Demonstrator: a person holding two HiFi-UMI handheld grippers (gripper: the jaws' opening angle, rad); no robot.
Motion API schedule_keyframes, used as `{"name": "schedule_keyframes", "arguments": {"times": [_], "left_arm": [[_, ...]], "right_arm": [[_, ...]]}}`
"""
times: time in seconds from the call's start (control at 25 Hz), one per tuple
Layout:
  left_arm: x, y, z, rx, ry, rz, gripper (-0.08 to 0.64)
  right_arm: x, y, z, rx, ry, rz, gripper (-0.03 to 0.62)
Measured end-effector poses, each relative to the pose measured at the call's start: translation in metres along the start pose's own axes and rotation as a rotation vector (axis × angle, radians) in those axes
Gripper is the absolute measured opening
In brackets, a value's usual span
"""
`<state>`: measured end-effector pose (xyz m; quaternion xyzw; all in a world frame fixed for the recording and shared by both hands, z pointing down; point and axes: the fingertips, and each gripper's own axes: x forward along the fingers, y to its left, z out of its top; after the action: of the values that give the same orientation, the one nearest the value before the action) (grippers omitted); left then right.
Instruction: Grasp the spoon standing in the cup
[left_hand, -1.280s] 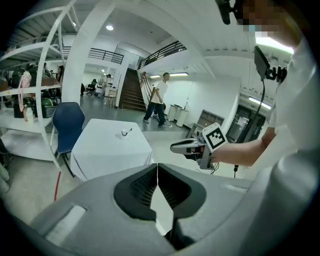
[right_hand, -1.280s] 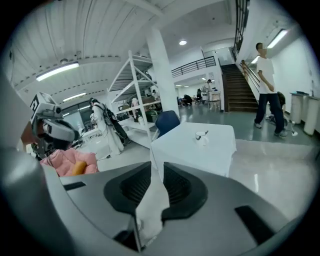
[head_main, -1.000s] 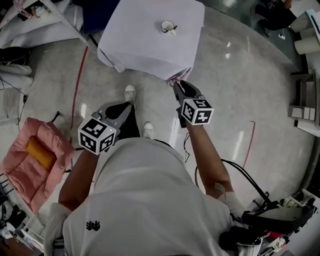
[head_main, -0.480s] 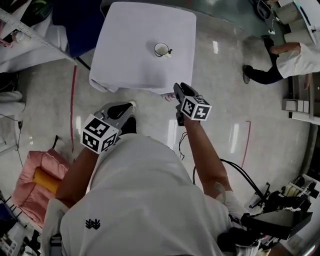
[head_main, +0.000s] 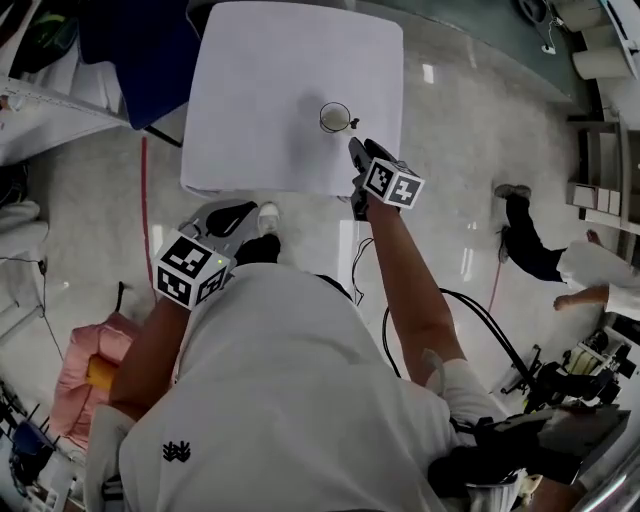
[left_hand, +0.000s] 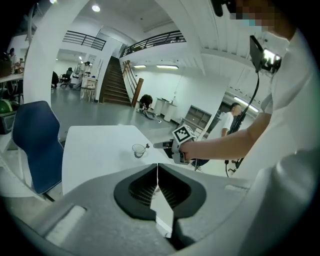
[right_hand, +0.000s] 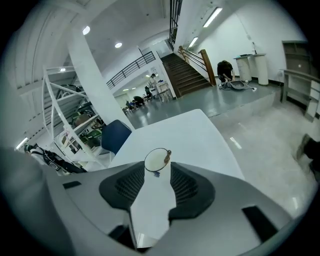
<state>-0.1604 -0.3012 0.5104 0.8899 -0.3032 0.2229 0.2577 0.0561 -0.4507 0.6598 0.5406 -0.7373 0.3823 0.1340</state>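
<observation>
Jaws of the right hand-held gripper (head_main: 354, 148) have just been opening wide beside the cup (right_hand: 156, 160), ready for its spoon (right_hand: 167, 156); the left hand-held gripper (left_hand: 157, 166) is closed, empty.

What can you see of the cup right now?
The cup is small, round and pale with a thin dark rim. It stands upright on the white table, right of centre in the head view. A spoon stands in it, leaning on the rim. Only the table and the spoon touch it. The right gripper points at it from just short of it. Its jaws have just been opening; they stand apart with nothing between them.
</observation>
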Motion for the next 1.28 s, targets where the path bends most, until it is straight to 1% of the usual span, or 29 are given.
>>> {"name": "schedule_keyframes", "arguments": {"times": [0.16,0.4,0.56,0.64,0.68,0.96,1.12,1.28], "left_arm": [[0.004,0.028,0.000,-0.018,0.011,-0.002,0.012],[0.008,0.050,-0.008,-0.050,0.035,-0.009,0.012],[0.007,0.053,-0.012,-0.062,0.052,-0.019,0.012],[0.006,0.054,-0.014,-0.063,0.058,-0.022,0.012],[0.006,0.055,-0.015,-0.062,0.059,-0.022,0.012],[0.004,0.046,-0.018,-0.057,0.065,-0.030,0.012],[0.005,0.034,-0.018,-0.042,0.060,-0.038,0.012],[0.008,0.014,-0.018,-0.023,0.051,-0.049,0.012]], "right_arm": [[0.034,-0.008,0.007,0.038,0.016,-0.022,0.172],[0.061,-0.017,0.007,0.118,0.008,-0.037,0.166],[0.068,-0.021,0.006,0.148,0.002,-0.051,0.117],[0.070,-0.023,0.007,0.152,-0.005,-0.054,0.072],[0.071,-0.022,0.008,0.154,-0.011,-0.054,0.060],[0.056,-0.021,0.013,0.141,-0.051,-0.052,0.053],[0.038,-0.015,0.022,0.144,-0.092,-0.026,0.052],[0.007,-0.006,0.038,0.146,-0.152,0.013,0.052]]}}
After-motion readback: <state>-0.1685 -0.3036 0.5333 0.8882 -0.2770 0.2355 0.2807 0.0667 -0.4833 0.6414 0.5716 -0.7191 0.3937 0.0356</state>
